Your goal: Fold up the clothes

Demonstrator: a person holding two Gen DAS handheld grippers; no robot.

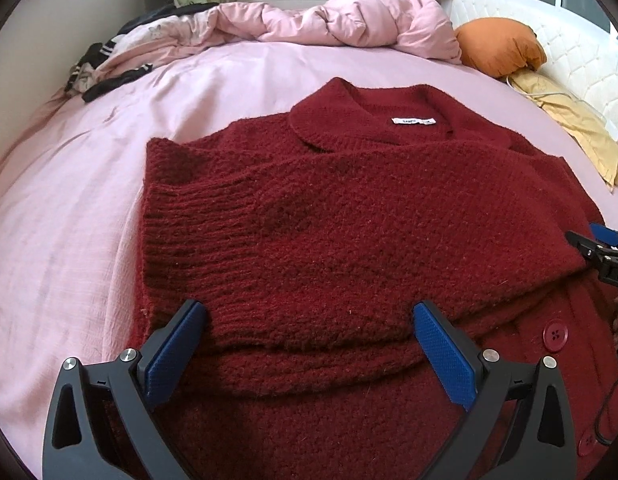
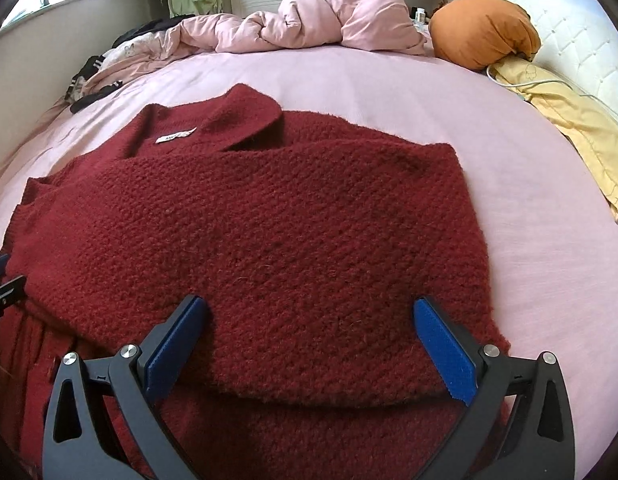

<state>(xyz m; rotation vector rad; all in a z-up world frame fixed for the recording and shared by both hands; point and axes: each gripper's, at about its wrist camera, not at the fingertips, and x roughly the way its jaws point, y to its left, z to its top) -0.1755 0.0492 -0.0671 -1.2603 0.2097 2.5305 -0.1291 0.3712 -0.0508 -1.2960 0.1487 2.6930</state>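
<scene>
I am holding my left gripper (image 1: 309, 344) and right gripper (image 2: 309, 344) with jaws spread wide, gripping nothing, both hovering over the dark red knit cardigan (image 1: 349, 220). It is lying on the pink bed sheet (image 1: 69, 220), sleeves folded across its front. A white neck label (image 1: 412, 121) is showing at the collar, its print too small to read.

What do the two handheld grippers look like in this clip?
Both match: the left gripper and right gripper have black angular frames with triangular cut-outs, silver round bolts, and fingers lined with textured blue pads. White letters show on the right gripper's body; no hands or sleeves visible.
</scene>
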